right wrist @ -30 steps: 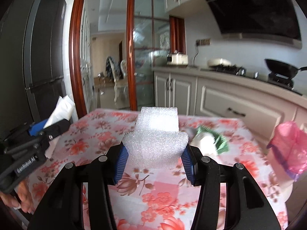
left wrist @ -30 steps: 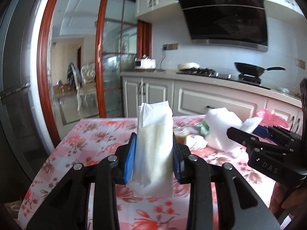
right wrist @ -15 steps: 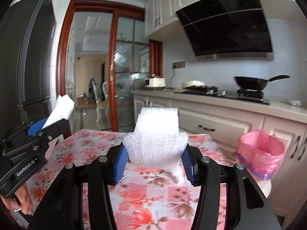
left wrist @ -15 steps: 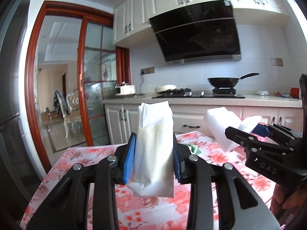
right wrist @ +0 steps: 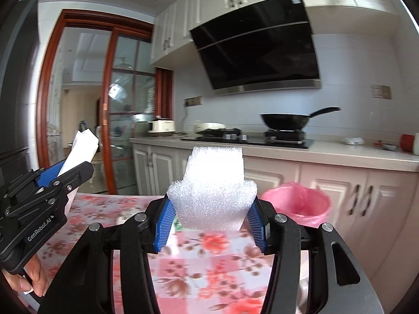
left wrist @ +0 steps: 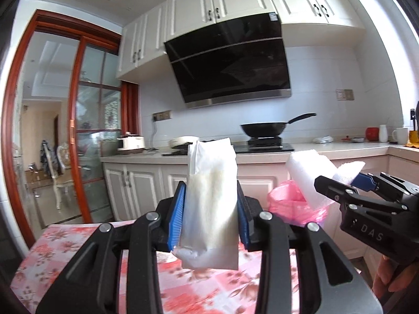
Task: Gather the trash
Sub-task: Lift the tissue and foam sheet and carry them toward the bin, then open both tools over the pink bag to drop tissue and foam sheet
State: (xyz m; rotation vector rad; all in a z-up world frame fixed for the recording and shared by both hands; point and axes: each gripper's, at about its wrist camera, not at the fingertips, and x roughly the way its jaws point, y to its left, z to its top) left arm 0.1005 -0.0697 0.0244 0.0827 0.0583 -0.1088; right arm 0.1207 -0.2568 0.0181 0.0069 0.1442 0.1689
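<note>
1. L gripper (left wrist: 210, 209) holds a white pouch (left wrist: 210, 198) upright betw its blue pads; jaws are opening a bit, pouch not dropped, pads look in contact both sides.
2. R gripper (right wrist: 210, 225) pinches a white foam piece (right wrist: 213, 196), squeezed at the sides, top sticking up past the pads.
3. Key relation: pink-lined bin (right wrist: 301, 204) sits ahead and to the right of both grippers, past the table's far edge, in front of the cabinets. In the R view it's just right of the foam; in the L view it shows betw pouch and R gripper. R hand judged nearer, so foam prob goes in first, pouch after.
4. Pouch long axis vertical; foam also stands up. Bin mouth faces up, open, so both should drop in end-first once carried over it.
5. Risk: L jaws easing before it's over the bin, so the pouch could slip onto the table.
6. Surface: table (left wrist: 65, 248) w/ pink floral cloth, a little clutter near the foam, too blurred to ID.
7. Room: kitchen, white cabinets, black hood, wok on stove, red-framed glass door at left.
</note>
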